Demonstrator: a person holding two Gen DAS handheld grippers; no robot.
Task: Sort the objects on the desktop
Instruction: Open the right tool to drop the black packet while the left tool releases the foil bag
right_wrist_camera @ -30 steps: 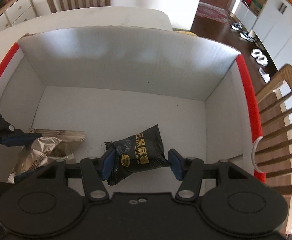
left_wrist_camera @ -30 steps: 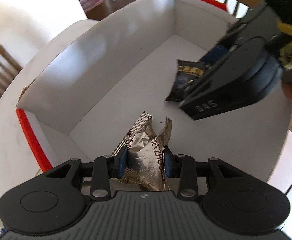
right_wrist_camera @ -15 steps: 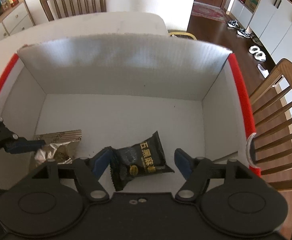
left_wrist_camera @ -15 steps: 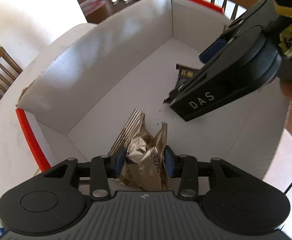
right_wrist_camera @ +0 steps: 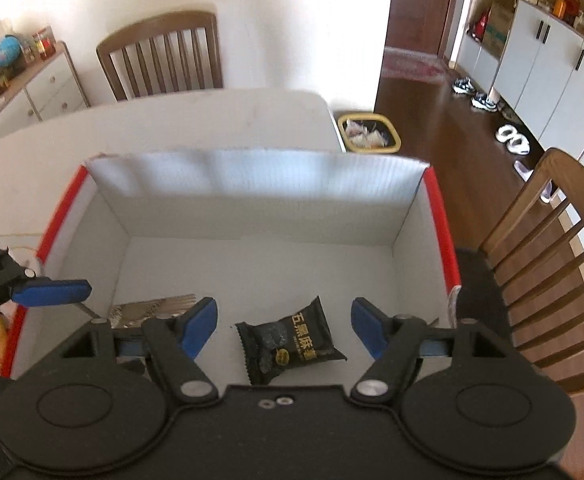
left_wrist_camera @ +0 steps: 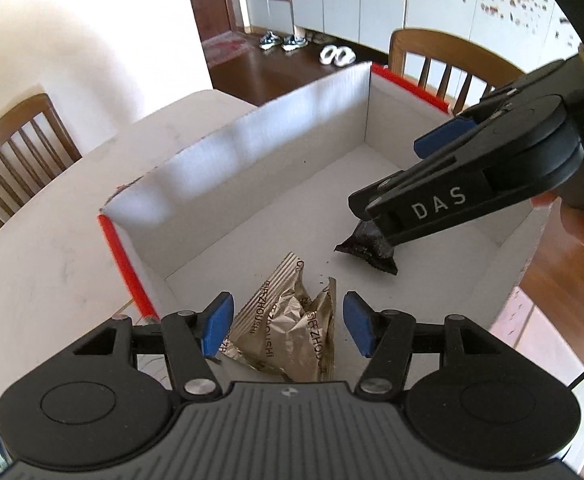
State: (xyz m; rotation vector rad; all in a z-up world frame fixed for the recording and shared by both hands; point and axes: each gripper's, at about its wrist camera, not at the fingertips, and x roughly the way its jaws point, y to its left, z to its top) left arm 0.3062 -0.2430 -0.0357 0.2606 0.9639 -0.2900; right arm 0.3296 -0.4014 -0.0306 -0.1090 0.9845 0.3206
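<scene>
White cardboard box [right_wrist_camera: 252, 204] sat on the table. Left gripper [left_wrist_camera: 288, 324] hung over the gold wrapper [left_wrist_camera: 288, 336], jaws opening, pads clear. Right gripper [right_wrist_camera: 284, 326] stood wide above the black snack packet [right_wrist_camera: 288, 338], gripping nothing.

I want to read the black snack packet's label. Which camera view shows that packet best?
The right wrist view: the black snack packet lies face up, gold print visible, unobstructed. In the left wrist view, the right tongs cover most of it, leaving one crimped end visible.
</scene>
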